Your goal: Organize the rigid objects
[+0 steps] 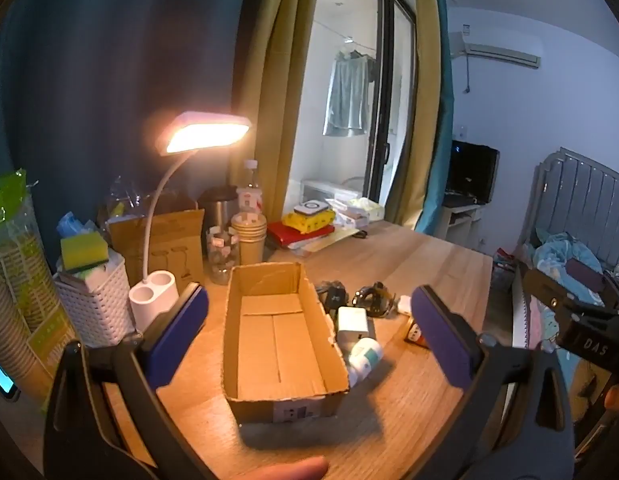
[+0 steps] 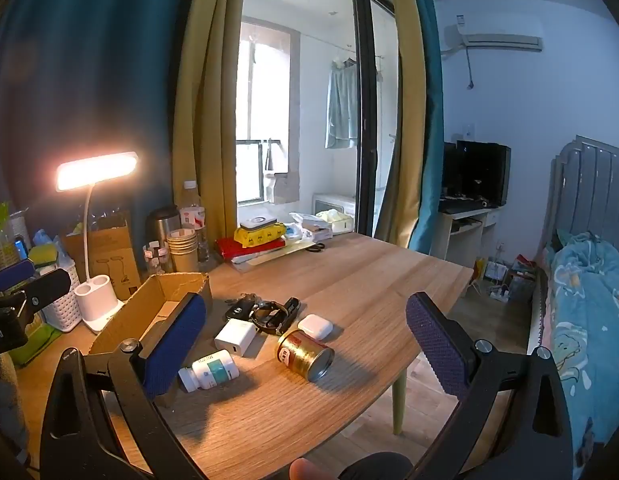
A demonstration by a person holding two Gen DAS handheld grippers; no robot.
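Both your left gripper (image 1: 309, 328) and right gripper (image 2: 305, 340) are spread wide and hold nothing, with the cardboard box (image 1: 277, 340) ahead and a pill bottle (image 2: 208, 371), gold can (image 2: 305, 354) and white charger (image 2: 235, 337) loose on the table (image 2: 349, 276) beside it.

Small bedroom, kind of dim. Wooden bench (image 2: 349, 276) lit warm by a white gooseneck desk lamp (image 2: 96, 169) switched on at its far left. Dark teal curtain (image 2: 89, 80) behind that, mustard-yellow curtains (image 2: 205, 112) framing a black-framed sliding glass door (image 2: 365, 120) onto a bright balcony with clothes hanging (image 2: 342, 108). White walls on the right, air conditioner (image 2: 499, 38) mounted up high. Small desk with a dark monitor (image 2: 483, 172) in the corner, bed with a grey padded headboard (image 2: 597, 188) and blue bedding (image 2: 589, 300) at the right edge. Wood-look floor (image 2: 485, 320).
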